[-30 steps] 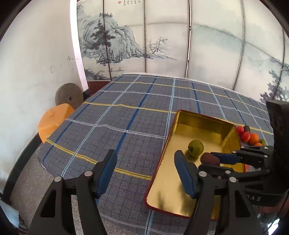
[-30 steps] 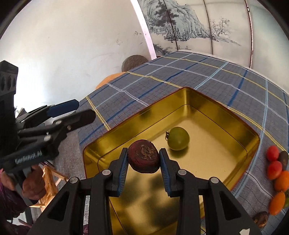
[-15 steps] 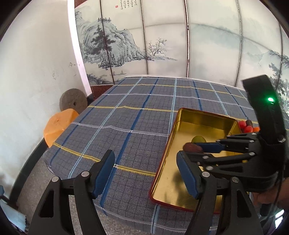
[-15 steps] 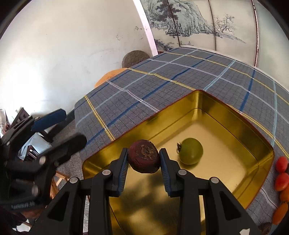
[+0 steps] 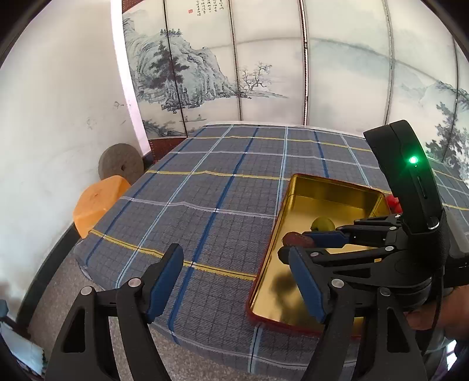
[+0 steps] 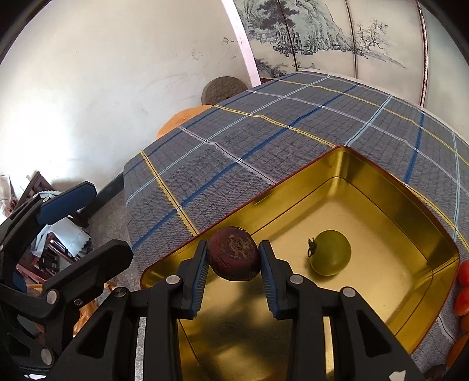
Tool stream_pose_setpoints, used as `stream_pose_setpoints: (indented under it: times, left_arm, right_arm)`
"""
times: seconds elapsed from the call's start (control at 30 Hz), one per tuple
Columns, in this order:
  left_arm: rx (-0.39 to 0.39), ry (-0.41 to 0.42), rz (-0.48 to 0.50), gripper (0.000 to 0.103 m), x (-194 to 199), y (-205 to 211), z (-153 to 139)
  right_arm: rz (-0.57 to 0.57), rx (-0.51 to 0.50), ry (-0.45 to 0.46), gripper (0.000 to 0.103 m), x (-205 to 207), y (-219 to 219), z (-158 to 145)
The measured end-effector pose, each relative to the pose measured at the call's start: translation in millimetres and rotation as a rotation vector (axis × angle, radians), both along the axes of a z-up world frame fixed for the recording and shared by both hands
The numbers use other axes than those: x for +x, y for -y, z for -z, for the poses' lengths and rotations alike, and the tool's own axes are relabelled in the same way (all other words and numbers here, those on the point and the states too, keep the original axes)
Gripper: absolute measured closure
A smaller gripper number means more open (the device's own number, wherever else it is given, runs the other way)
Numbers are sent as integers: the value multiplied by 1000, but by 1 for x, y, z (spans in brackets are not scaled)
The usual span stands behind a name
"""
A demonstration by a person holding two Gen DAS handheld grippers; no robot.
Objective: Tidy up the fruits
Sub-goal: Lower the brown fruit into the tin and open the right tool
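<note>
Hovering over the gold metal tin (image 6: pixel 390 187) holding one green tomato (image 6: pixel 330 252), right gripper (image 6: pixel 233 265) pinches a dark maroon fruit (image 6: pixel 234 252), left gripper (image 5: pixel 236 282) opening empty, red fruits (image 6: pixel 463 285) still on the desk.

Honestly not much to read here. The only writing was on the painted landscape screen (image 5: pixel 205 73) behind the table, upper middle of the left wrist frame: a few short columns of small dark calligraphy near the top edge, with a little red seal stamp (image 5: pixel 189 11) just left of them. Way too small and blurry for me to make out any character. No labels, brands or numbers showed up anywhere else in either view.
</note>
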State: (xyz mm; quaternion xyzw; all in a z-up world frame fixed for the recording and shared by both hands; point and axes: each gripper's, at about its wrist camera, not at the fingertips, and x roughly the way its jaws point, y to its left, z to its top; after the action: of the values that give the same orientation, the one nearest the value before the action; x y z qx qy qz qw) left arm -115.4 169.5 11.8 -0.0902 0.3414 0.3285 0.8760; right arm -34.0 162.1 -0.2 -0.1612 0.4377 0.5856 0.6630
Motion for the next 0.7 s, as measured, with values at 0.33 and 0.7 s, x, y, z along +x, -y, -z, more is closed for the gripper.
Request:
stream_pose_setpoints:
  times: [0.33,0.7]
  left_arm:
    - [4,-2,-2,23,-2,1,-1]
    - [33,-6,16,16,1,12,-6]
  right_arm:
    - [21,52,-6,62,3,1,-9]
    - [61,129,-30,59,7,26,-21]
